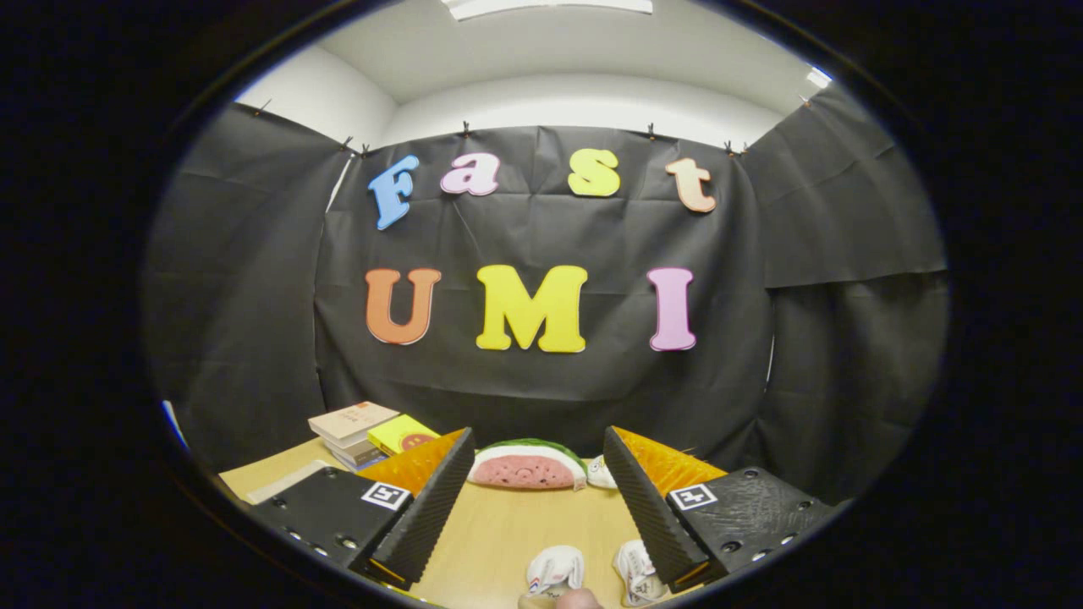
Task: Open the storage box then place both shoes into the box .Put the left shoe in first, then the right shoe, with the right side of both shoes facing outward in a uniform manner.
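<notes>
My gripper (538, 444) is open, held above the wooden table (508, 529) with nothing between its fingers. Low between the fingers, close to me, lie two small white shoes: one shoe (554, 568) nearer the left finger and the other shoe (636, 573) partly hidden behind the right finger (643, 507). Only their upper ends show. I cannot make out a storage box.
A watermelon-slice plush toy (526, 467) lies at the table's far edge, beyond the fingertips, with a small white thing (600, 474) beside it. A stack of books (355, 433) and a yellow box (403, 435) sit at the far left. Black cloth walls the booth.
</notes>
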`<action>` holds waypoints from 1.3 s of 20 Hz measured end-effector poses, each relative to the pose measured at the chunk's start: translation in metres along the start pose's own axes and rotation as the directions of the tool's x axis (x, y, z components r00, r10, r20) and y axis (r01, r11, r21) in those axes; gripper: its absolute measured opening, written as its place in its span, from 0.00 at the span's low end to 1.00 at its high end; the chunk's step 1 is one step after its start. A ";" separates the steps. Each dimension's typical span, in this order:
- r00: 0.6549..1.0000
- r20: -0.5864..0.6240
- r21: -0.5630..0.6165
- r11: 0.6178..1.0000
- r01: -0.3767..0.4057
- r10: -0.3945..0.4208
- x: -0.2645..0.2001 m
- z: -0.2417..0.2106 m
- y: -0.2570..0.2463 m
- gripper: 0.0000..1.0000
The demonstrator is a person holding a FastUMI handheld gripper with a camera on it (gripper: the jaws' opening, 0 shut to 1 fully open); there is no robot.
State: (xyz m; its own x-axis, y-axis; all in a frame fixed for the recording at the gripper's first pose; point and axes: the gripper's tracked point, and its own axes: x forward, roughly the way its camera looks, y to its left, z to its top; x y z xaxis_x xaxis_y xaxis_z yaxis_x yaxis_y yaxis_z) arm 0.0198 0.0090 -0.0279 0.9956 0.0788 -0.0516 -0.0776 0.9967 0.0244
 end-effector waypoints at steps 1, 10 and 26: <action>1.000 -0.006 0.006 1.000 -0.002 0.002 0.001 -0.002 0.003 0.95; 0.988 -0.121 0.096 0.992 -0.082 0.094 -0.004 -0.049 0.048 0.94; 0.812 -0.426 0.388 0.892 -0.234 0.398 0.001 -0.212 0.175 0.95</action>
State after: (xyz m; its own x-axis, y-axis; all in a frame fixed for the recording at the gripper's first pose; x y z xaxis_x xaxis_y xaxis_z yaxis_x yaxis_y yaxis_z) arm -0.0043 0.1878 -0.2357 0.7549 0.4698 -0.4577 -0.2815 0.8623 0.4210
